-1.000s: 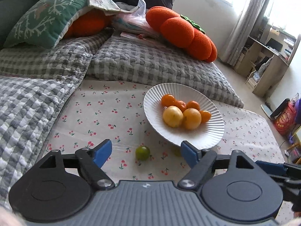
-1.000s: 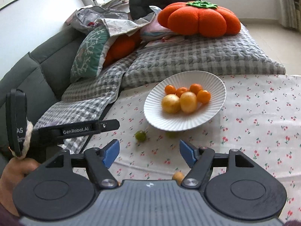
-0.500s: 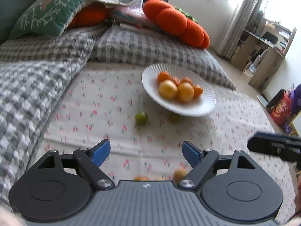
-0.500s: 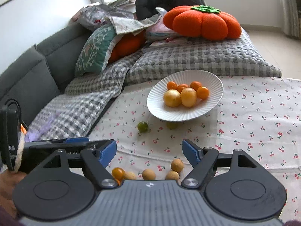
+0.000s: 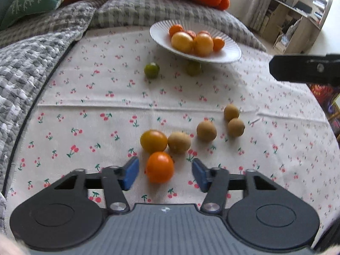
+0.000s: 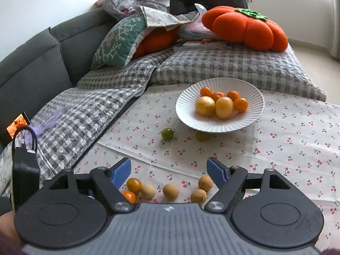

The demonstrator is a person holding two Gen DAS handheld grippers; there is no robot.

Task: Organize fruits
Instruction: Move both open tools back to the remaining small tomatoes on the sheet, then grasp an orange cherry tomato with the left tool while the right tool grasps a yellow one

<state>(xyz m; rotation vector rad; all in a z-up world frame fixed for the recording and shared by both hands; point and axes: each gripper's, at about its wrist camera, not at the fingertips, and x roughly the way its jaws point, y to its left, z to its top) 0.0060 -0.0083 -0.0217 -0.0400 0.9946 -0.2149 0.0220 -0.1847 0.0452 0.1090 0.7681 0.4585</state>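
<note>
While the orange tomato (image 5: pixel 159 167) lies on the cherry-print cloth (image 5: pixel 89 110) near the cloth's front edge, the left tool (image 5: pixel 164 175) straddles it; its jaws have just been closing, yet the blue pads (image 5: pixel 130 172) stand clear of the fruit on both sides, so nothing is gripped. Just beyond it a yellow-orange tomato (image 5: pixel 153 141) touches a brown round fruit (image 5: pixel 179 142), and three more brown fruits (image 5: pixel 231 120) lie a little to the right. Farther back, a green fruit (image 5: pixel 151 70) sits in the open and a second green one (image 5: pixel 193 68) is tucked under the rim of the white ribbed plate (image 5: pixel 229 53), which holds several yellow and orange fruits (image 5: pixel 192 41). The right tool (image 6: pixel 169 172) hangs half open above the loose fruits, holding nothing. Grey checked cushions (image 6: pixel 223 65) border the cloth's far edge.
</note>
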